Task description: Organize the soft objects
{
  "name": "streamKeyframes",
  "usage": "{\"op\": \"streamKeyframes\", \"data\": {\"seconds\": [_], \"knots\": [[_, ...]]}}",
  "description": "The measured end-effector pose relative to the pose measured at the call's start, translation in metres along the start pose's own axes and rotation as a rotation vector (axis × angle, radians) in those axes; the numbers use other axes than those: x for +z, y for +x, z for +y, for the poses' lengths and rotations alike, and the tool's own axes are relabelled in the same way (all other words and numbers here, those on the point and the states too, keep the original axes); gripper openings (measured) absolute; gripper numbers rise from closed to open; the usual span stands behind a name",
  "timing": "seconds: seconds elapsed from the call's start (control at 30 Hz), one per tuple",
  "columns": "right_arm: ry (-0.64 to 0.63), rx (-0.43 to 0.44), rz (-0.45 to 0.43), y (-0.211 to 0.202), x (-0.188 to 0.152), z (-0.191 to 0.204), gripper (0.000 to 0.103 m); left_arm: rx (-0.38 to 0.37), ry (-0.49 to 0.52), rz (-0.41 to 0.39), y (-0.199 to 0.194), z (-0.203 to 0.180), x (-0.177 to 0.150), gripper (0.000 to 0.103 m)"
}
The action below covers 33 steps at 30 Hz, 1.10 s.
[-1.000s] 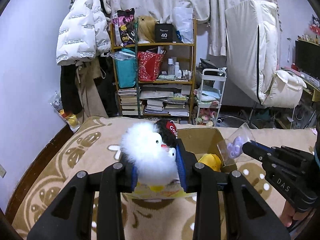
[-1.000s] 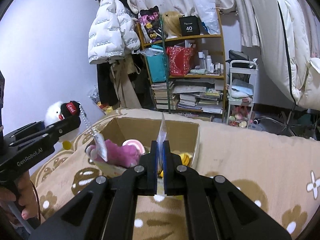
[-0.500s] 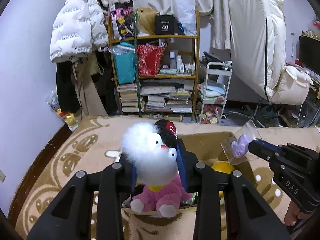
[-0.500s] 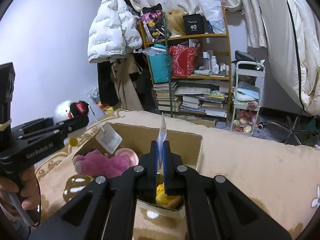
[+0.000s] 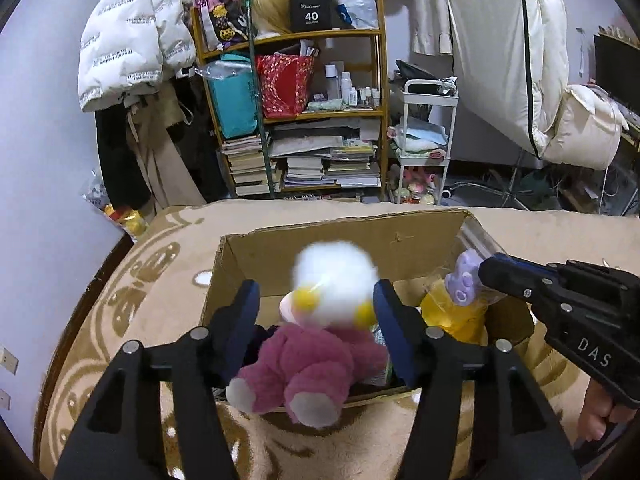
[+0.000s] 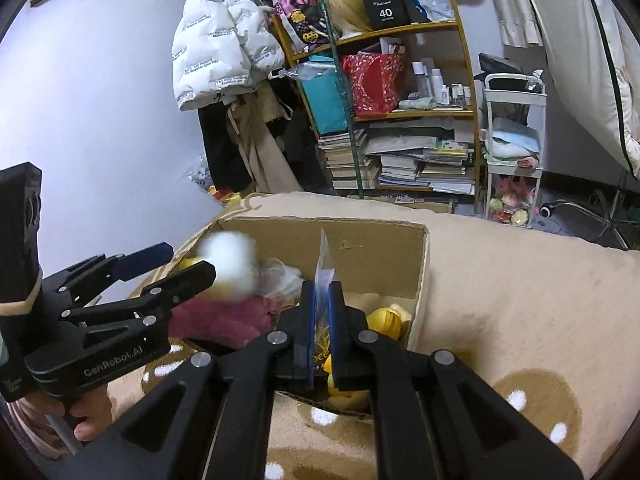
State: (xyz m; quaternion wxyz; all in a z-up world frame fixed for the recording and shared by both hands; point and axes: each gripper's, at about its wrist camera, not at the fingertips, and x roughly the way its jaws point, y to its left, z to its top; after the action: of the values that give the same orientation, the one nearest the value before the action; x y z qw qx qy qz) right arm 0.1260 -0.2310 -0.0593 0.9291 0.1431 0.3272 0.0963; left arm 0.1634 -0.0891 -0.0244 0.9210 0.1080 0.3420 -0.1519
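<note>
A cardboard box (image 5: 340, 236) (image 6: 384, 236) sits on the beige patterned blanket. My left gripper (image 5: 316, 304) (image 6: 188, 260) is open over the box; a fluffy white plush (image 5: 334, 276) (image 6: 228, 256) is blurred between its fingers, free of the pads, above a pink plush bear (image 5: 308, 364) (image 6: 224, 316) on the box's near edge. My right gripper (image 6: 322, 304) (image 5: 486, 270) is shut on a clear bag with a purple toy (image 5: 464, 278) (image 6: 323, 260), held over the box's right side. A yellow plush (image 5: 448, 312) (image 6: 386, 318) lies inside.
A wooden shelf (image 5: 304, 120) with books, bags and bottles stands beyond the bed, with a white trolley (image 5: 424, 140) beside it. A white puffer jacket (image 5: 128, 36) hangs on the left wall. White bedding (image 5: 520, 52) hangs at the right.
My left gripper moved forward over the box and opened; the white plush left its grip and is dropping. My right gripper carried the bag forward and lower over the box.
</note>
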Motion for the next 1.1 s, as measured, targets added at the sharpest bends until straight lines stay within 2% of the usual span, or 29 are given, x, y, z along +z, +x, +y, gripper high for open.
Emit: {"op": "streamKeyframes", "data": {"seconds": [0.1,0.2,0.3,0.5,0.57,0.77,0.9,0.97,1.07,1.1], "knots": [[0.003,0.012,-0.006,-0.002,0.000,0.001,0.008,0.007,0.001,0.005,-0.003,0.000,-0.003,0.075],[-0.007,0.001,-0.015,-0.007,0.001,0.001,0.008,0.022,-0.004,0.007,-0.008,0.003,-0.008,0.081],[0.002,-0.001,-0.022,-0.013,0.002,0.000,0.009,0.048,0.003,0.005,-0.017,0.007,-0.012,0.095],[-0.008,-0.015,-0.045,-0.032,0.004,0.003,0.011,0.094,0.000,-0.027,-0.044,0.015,-0.022,0.098],[-0.015,-0.020,-0.058,-0.041,0.002,0.007,0.029,0.102,-0.009,-0.044,-0.055,0.017,-0.023,0.099],[-0.020,-0.055,-0.095,-0.068,-0.004,0.018,0.062,0.117,-0.025,-0.088,-0.087,0.016,-0.026,0.101],[-0.045,-0.078,-0.120,-0.086,-0.008,0.026,0.076,0.125,-0.056,-0.101,-0.106,0.016,-0.036,0.101],[-0.047,-0.088,-0.133,-0.094,-0.009,0.029,0.091,0.124,-0.064,-0.112,-0.116,0.016,-0.041,0.102],[-0.033,-0.128,-0.157,-0.109,-0.012,0.032,0.103,0.144,-0.060,-0.139,-0.131,0.015,-0.046,0.102],[-0.024,-0.132,-0.162,-0.115,-0.014,0.034,0.103,0.155,-0.057,-0.153,-0.138,0.015,-0.047,0.102]]}}
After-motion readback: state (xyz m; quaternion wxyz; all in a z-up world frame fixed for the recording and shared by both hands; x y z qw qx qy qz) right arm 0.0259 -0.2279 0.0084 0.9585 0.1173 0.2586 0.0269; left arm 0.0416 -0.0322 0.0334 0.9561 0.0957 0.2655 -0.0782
